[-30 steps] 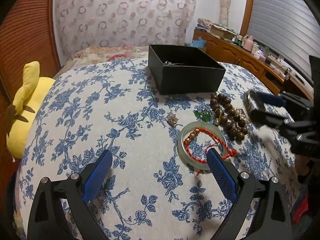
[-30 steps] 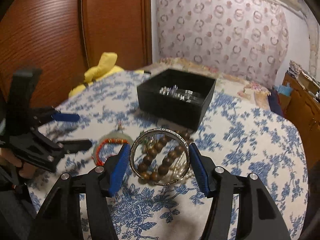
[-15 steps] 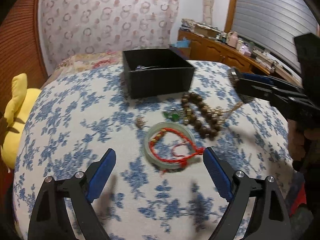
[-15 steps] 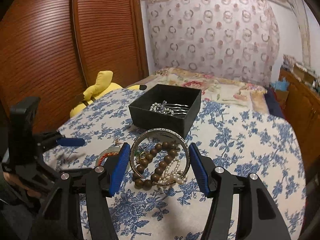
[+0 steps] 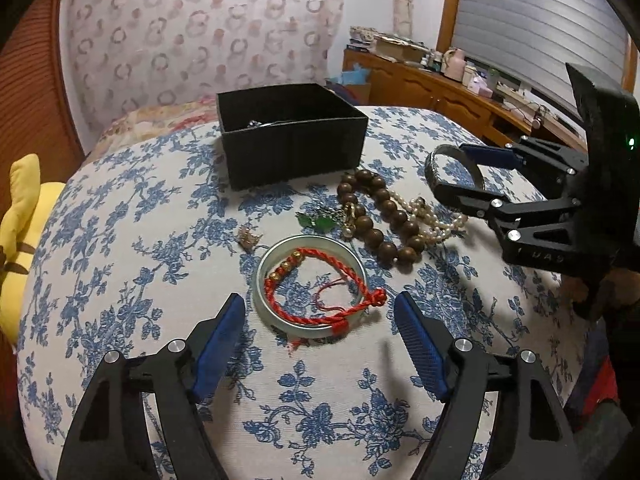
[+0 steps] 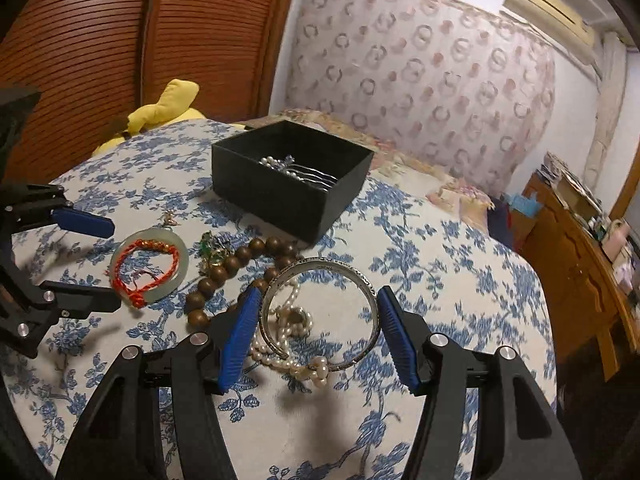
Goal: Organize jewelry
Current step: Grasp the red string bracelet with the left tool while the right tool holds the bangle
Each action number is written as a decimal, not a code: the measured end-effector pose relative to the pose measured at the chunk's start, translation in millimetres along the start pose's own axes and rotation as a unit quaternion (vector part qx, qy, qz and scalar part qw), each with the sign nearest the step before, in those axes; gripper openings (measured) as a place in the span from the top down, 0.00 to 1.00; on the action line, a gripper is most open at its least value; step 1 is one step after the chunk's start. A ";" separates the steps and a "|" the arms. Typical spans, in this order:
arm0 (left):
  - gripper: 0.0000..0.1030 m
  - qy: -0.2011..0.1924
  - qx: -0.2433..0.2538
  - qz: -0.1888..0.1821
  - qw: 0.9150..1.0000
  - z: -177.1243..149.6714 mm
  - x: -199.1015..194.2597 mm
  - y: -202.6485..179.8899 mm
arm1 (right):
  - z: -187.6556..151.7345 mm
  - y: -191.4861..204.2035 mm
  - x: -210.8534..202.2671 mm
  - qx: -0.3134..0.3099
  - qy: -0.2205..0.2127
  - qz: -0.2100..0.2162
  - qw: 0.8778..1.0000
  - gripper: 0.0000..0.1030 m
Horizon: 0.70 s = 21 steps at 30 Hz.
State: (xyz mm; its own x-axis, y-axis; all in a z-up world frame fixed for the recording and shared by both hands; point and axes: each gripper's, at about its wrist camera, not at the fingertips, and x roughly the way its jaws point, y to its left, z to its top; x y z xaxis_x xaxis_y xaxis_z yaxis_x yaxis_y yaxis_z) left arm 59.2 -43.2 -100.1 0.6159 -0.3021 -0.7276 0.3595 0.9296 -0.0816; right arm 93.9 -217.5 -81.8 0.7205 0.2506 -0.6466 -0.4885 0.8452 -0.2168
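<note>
My right gripper (image 6: 314, 326) is shut on a silver bangle (image 6: 332, 266) and holds it above the bed, right of the jewelry pile; it shows in the left wrist view (image 5: 454, 178) too. My left gripper (image 5: 320, 344) is open and empty, just short of a pale jade bangle (image 5: 264, 276) with a red cord bracelet (image 5: 316, 318) inside it. A brown bead bracelet (image 5: 376, 216), a pearl string (image 5: 430, 220), a green pendant (image 5: 316, 222) and a small charm (image 5: 249, 237) lie nearby. The black box (image 6: 276, 196) holds a pearl hairpin (image 6: 296, 172).
The jewelry lies on a blue-flowered bedspread (image 5: 132, 248). A yellow plush toy (image 5: 20, 216) sits at the left edge. A wooden dresser (image 5: 440, 84) with clutter stands to the right. A wooden wardrobe (image 6: 100, 48) is behind the bed.
My right gripper has lifted the silver bangle up and back from the pile. My left gripper has drawn back from the jade bangle, which it partly covered before.
</note>
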 end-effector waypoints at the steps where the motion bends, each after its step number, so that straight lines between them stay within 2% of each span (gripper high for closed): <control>1: 0.28 -0.001 -0.001 0.001 1.000 0.5 -0.4 1.1 | 2.4 -0.6 -0.1 -0.008 0.002 -0.006 1.000 0.40; 10: 0.28 -0.004 -0.011 0.000 1.000 -0.2 -1.9 7.4 | 10.6 3.6 3.8 -0.100 0.021 -0.066 0.993 0.40; 14: 0.28 -0.004 -0.013 -0.003 1.000 0.6 -1.1 5.9 | 12.7 -0.1 -0.2 -0.088 0.017 -0.062 0.994 0.40; 19: 0.28 -0.007 0.003 -0.017 1.000 2.5 -1.7 -5.5 | 11.0 -9.1 -4.1 -0.040 0.018 -0.040 0.998 0.40; 20: 0.29 -0.009 0.007 -0.021 1.000 2.6 -2.1 -8.6 | 9.9 -10.9 -4.5 -0.031 0.018 -0.036 0.999 0.40; 21: 0.35 -0.008 0.011 -0.025 1.000 2.9 -1.8 -11.8 | 8.3 -12.8 -4.6 -0.019 0.019 -0.030 0.999 0.40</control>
State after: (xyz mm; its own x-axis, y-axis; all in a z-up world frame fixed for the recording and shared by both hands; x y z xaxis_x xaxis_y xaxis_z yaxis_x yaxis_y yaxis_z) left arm 55.9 -54.3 -95.9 0.6085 -0.3511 -0.7117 0.4051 0.9086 -0.1019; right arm 100.9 -225.5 -70.0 0.7301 0.1818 -0.6587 -0.4645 0.8391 -0.2832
